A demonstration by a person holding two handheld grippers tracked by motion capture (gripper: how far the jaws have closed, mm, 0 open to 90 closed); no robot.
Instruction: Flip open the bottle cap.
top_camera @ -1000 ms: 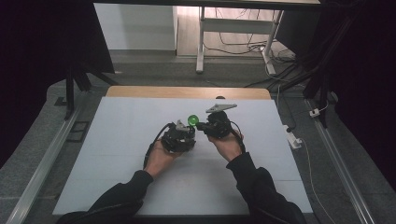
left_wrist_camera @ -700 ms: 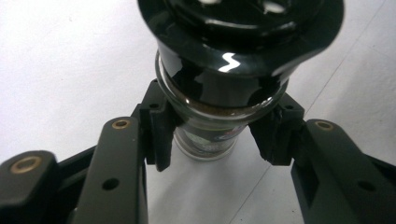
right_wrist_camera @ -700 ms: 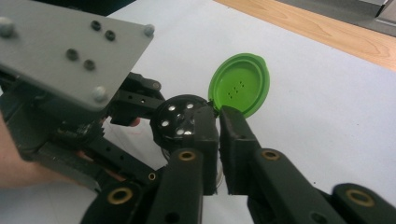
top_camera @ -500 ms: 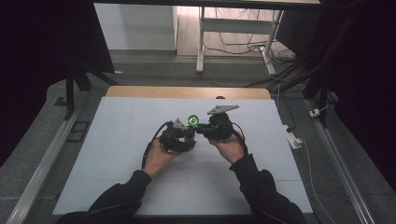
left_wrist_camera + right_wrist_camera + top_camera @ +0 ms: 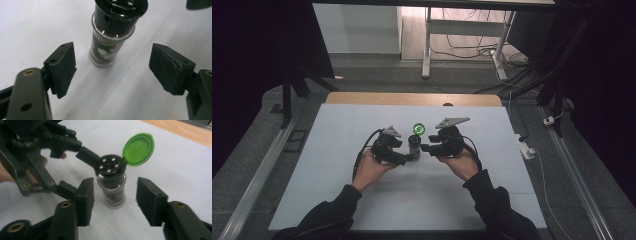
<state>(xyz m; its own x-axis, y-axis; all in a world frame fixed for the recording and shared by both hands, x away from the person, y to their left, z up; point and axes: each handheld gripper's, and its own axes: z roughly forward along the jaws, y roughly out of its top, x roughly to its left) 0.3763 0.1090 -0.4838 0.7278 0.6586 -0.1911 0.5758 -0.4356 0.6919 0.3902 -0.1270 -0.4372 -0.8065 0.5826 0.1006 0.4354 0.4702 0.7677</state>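
A small spice jar [image 5: 414,144] stands upright on the white table [image 5: 332,165]. It has a dark shaker top with holes, and its green flip lid [image 5: 418,129] is swung open. My left gripper [image 5: 408,157] is open just left of the jar. In the left gripper view the jar [image 5: 112,37] stands a little beyond the left gripper [image 5: 112,67]. My right gripper [image 5: 426,148] is open on the jar's right. In the right gripper view the jar [image 5: 114,187] and its green lid [image 5: 138,149] sit ahead between the jaws of the right gripper [image 5: 116,197]. The left gripper [image 5: 78,172] reaches in from the left.
A wooden strip [image 5: 412,98] runs along the table's far edge. A white power strip [image 5: 527,150] and cables lie on the floor to the right. A metal frame [image 5: 427,40] stands beyond the table.
The left hand and its gripper have drawn back a little to the left. The jar and the right gripper stay about where they were.
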